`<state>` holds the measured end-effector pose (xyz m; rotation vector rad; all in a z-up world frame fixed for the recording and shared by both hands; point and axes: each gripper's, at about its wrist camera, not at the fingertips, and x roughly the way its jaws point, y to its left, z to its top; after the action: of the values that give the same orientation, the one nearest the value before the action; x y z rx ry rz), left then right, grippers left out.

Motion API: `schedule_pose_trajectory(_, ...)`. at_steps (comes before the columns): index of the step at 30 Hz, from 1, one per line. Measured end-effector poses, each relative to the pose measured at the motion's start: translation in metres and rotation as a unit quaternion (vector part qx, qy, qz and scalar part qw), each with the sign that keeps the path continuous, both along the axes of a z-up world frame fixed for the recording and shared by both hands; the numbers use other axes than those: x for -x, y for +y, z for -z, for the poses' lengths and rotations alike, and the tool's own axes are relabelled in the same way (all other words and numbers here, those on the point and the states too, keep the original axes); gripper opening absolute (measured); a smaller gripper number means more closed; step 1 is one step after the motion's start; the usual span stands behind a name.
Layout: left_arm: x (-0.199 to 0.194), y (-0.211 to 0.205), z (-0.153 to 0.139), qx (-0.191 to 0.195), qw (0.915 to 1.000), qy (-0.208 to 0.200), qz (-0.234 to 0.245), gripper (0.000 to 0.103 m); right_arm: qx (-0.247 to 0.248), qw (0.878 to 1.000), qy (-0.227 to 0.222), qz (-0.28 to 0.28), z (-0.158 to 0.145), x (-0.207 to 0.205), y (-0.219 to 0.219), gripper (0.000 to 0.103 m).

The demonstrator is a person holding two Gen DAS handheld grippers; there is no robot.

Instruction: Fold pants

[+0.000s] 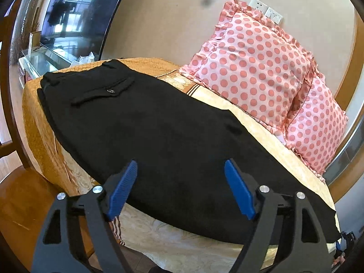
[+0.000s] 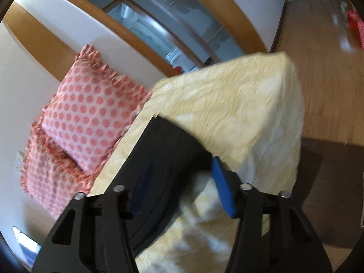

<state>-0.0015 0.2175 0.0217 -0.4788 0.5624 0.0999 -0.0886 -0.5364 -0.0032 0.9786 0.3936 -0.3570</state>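
Observation:
Black pants (image 1: 145, 122) lie flat and lengthwise on a cream and gold bed cover (image 1: 173, 238), waistband and back pocket at the far left. My left gripper (image 1: 180, 188) is open and empty, its blue pads just above the pants' near edge. In the right wrist view the leg end of the pants (image 2: 166, 150) lies on the bed cover (image 2: 238, 113). My right gripper (image 2: 182, 186) is open over that end, not holding it. The view is blurred.
Two pink polka-dot pillows (image 1: 250, 68) lean on the wall at the back of the bed, also in the right wrist view (image 2: 91, 113). A TV (image 1: 75, 16) stands at the far left. Wooden floor (image 2: 323, 72) lies beyond the bed's corner.

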Motion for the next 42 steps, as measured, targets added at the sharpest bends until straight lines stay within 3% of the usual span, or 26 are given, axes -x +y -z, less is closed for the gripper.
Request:
schedule_pose_trajectory(1,0.001,0.001,0.001,0.003,1.0000,-0.002,0.002,0.081,-0.015,1.000,-0.004,-0.020,0.004,-0.004,0.006,0.038)
schedule_pose_trajectory(4,0.001,0.002,0.003,0.010,0.9999,-0.005,0.006,0.082,-0.016,0.999,-0.008,-0.031,0.005,-0.014,0.016,0.027)
schedule_pose_trajectory(5,0.001,0.002,0.004,0.011,0.9999,-0.006,0.007,0.082,-0.010,0.999,-0.008,-0.030,0.004,-0.018,0.017,0.021)
schedule_pose_trajectory(6,0.000,0.002,0.004,0.012,0.9999,-0.006,0.008,0.083,0.001,1.000,-0.004,-0.025,0.003,-0.023,0.017,0.006)
schedule_pose_trajectory(9,0.000,0.004,0.005,0.016,0.9997,-0.008,0.014,0.084,0.074,0.997,-0.007,-0.026,-0.023,-0.043,0.036,0.006)
schedule_pose_trajectory(11,0.001,0.004,0.006,0.017,0.9997,-0.009,0.015,0.084,0.125,0.990,-0.032,-0.060,-0.050,-0.060,0.063,0.006)
schedule_pose_trajectory(15,0.001,0.001,0.007,0.006,0.9998,-0.008,0.015,0.084,0.172,0.962,-0.104,-0.185,-0.101,-0.105,0.146,0.006)
schedule_pose_trajectory(19,0.001,0.001,0.007,0.011,0.9998,-0.007,0.014,0.084,0.167,0.907,-0.135,-0.361,-0.113,-0.153,0.266,0.006)
schedule_pose_trajectory(21,0.004,0.005,0.005,0.028,0.9995,-0.008,0.013,0.084,0.166,0.871,-0.107,-0.450,-0.094,-0.173,0.332,0.006)
schedule_pose_trajectory(22,0.008,0.009,0.003,0.045,0.9988,-0.011,0.014,0.084,0.166,0.846,-0.073,-0.501,-0.074,-0.183,0.370,0.005)
schedule_pose_trajectory(24,0.016,0.015,-0.001,0.060,0.9980,-0.015,0.015,0.084,0.166,0.818,-0.020,-0.550,-0.041,-0.193,0.413,0.005)
schedule_pose_trajectory(26,0.028,0.023,-0.006,0.059,0.9980,-0.020,0.007,0.084,0.159,0.816,-0.012,-0.555,-0.032,-0.195,0.426,0.005)
schedule_pose_trajectory(31,0.050,0.055,-0.007,0.080,0.9961,-0.024,-0.026,0.084,0.183,0.825,-0.072,-0.530,-0.062,-0.193,0.435,0.006)
schedule_pose_trajectory(35,0.043,0.072,0.009,0.139,0.9900,-0.007,-0.024,0.083,0.218,0.781,-0.026,-0.585,-0.037,-0.191,0.474,0.006)
schedule_pose_trajectory(37,0.039,0.073,0.015,0.160,0.9869,-0.003,-0.016,0.083,0.237,0.762,-0.005,-0.603,-0.024,-0.182,0.486,0.019)
schedule_pose_trajectory(38,0.037,0.072,0.017,0.165,0.9862,-0.001,-0.012,0.083,0.251,0.756,-0.018,-0.605,-0.025,-0.177,0.489,0.023)
schedule_pose_trajectory(39,0.035,0.072,0.018,0.170,0.9855,0.001,-0.007,0.083,0.263,0.748,-0.026,-0.609,-0.027,-0.171,0.492,0.039)
schedule_pose_trajectory(40,0.035,0.072,0.018,0.173,0.9850,0.000,-0.002,0.083,0.267,0.736,-0.034,-0.621,-0.030,-0.166,0.495,0.048)
schedule_pose_trajectory(42,0.032,0.070,0.018,0.180,0.9836,-0.002,0.006,0.083,0.267,0.729,-0.040,-0.629,-0.032,-0.162,0.499,0.067)
